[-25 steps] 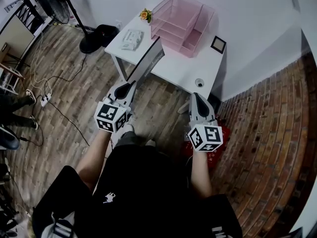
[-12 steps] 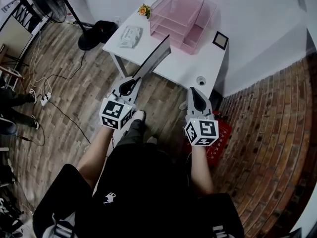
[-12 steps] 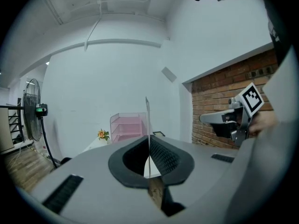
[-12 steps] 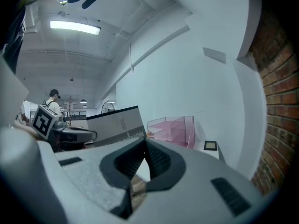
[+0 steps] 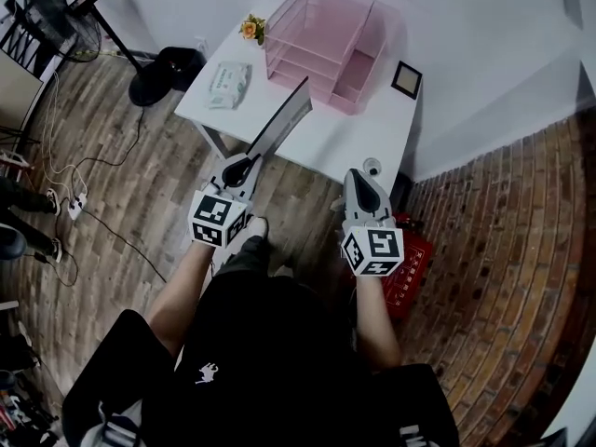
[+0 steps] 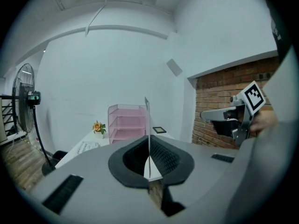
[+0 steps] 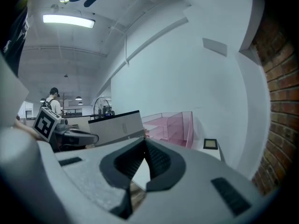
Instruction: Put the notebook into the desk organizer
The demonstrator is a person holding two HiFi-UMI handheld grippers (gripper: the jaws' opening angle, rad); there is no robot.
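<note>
The left hand-held gripper is clamped on the near end of the notebook. It hangs just in front of the desk's near edge, left of the middle. The right hand-held gripper has its jaws closed tip to tip with nothing between them. It sits at the desk's near edge, toward the right corner.

The white desk stands against the white wall, on a wood floor. A standing fan is on the floor off the desk's left end. The pink desk organizer occupies the desk's back middle, with stacked trays on the left and an upright compartment on the right.

The notebook stands on edge in the air above the front half of the desk, slanting from the left hand-held gripper up toward the organizer's front. It is not inside any tray. In the left gripper view it shows edge-on as a thin upright line between the closed jaws.

A red crate sits on the floor below the desk's near right corner, partly hidden by the right hand-held gripper. A flat white pack lies at the desk's left end. A small dark picture frame rests at the back right. A small orange flower sits at the desk's back left corner. A tiny round object, too small to identify, lies at the desk's near edge.
</note>
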